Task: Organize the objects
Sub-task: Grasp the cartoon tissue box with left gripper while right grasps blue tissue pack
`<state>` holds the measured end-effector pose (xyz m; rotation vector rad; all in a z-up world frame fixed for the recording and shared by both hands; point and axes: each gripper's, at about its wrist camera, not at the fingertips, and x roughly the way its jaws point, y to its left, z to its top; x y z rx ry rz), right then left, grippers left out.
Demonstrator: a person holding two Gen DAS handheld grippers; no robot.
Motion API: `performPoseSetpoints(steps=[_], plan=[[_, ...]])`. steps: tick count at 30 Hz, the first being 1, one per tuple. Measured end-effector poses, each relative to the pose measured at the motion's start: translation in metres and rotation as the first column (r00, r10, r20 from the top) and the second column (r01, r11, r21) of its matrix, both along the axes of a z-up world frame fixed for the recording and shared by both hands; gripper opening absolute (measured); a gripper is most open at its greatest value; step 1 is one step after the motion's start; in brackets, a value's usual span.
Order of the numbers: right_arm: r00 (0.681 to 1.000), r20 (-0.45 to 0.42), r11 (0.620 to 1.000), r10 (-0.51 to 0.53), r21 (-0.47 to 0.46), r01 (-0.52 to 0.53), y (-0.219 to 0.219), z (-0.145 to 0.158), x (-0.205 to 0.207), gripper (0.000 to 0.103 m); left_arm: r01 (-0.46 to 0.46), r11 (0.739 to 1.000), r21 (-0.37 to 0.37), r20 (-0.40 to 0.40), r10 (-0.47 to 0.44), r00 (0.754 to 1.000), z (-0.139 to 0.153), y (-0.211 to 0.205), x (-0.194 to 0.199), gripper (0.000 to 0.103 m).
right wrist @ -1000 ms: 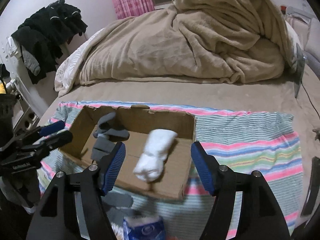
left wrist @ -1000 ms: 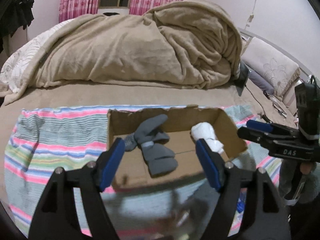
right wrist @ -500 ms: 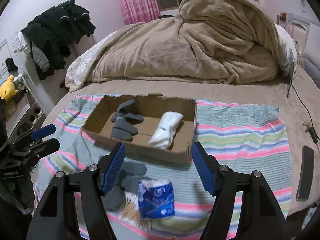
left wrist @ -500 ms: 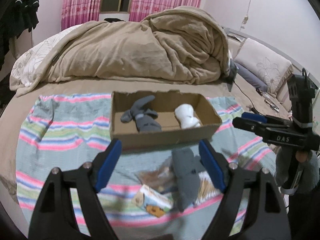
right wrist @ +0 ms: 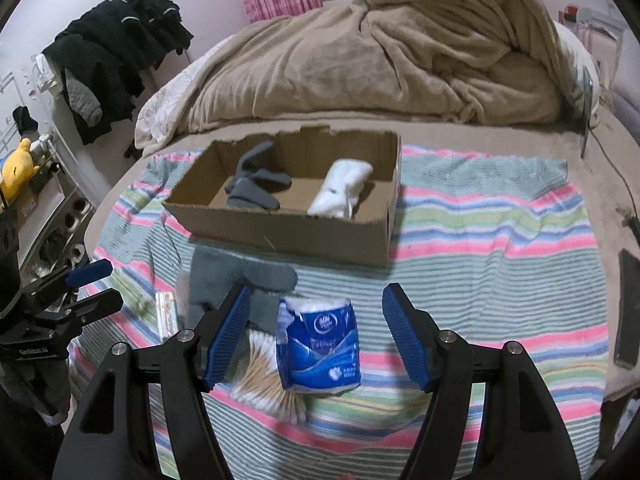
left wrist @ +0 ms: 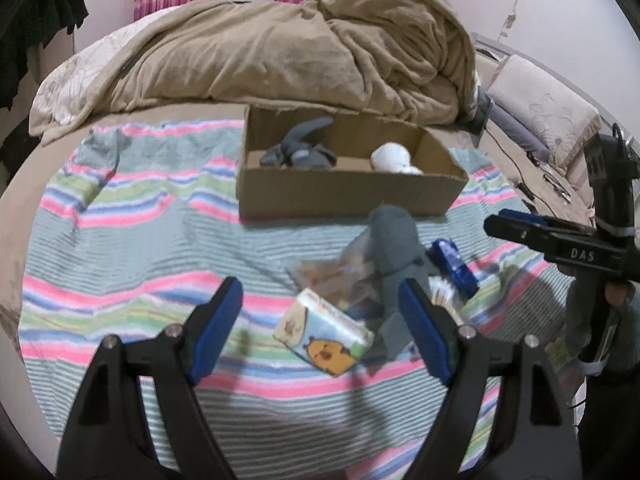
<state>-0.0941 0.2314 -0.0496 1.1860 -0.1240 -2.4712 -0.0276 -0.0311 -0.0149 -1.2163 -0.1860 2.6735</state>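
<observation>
A cardboard box (left wrist: 352,192) (right wrist: 280,232) sits on the striped blanket and holds grey socks (right wrist: 252,188) (left wrist: 300,152) and a white sock (right wrist: 340,192) (left wrist: 394,158). In front of it lie a grey sock (left wrist: 394,240) (right wrist: 240,280), a blue tissue pack (right wrist: 320,344) (left wrist: 454,264), cotton swabs (right wrist: 264,384), a cartoon tissue pack (left wrist: 322,338) and a clear bag (left wrist: 340,276). My left gripper (left wrist: 320,328) is open and empty above the cartoon pack. My right gripper (right wrist: 316,336) is open and empty above the blue pack.
The striped blanket (left wrist: 120,240) covers the bed's near part. A beige duvet (left wrist: 280,48) is heaped behind the box. Dark clothes (right wrist: 116,56) hang at the left. A black phone (right wrist: 628,308) lies at the right edge. A pillow (left wrist: 544,108) lies far right.
Both grippers have pulled back from over the box toward the near edge. The loose items in front of the box have come into view. Both stay open.
</observation>
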Motion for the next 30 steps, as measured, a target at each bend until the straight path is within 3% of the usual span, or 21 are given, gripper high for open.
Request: performPoseSetpoints(steps=[19, 30], plan=[[0.996, 0.08, 0.999, 0.032, 0.026, -0.034, -0.008, -0.04, -0.004, 0.072, 0.044, 0.999, -0.017, 0.079, -0.043, 0.996, -0.038, 0.006, 0.005, 0.081], [0.991, 0.121, 0.997, 0.053, 0.044, -0.058, -0.013, -0.055, -0.01, 0.072, 0.083, 0.993, -0.089, 0.106, -0.074, 0.992, -0.054, 0.018, -0.002, 0.081]])
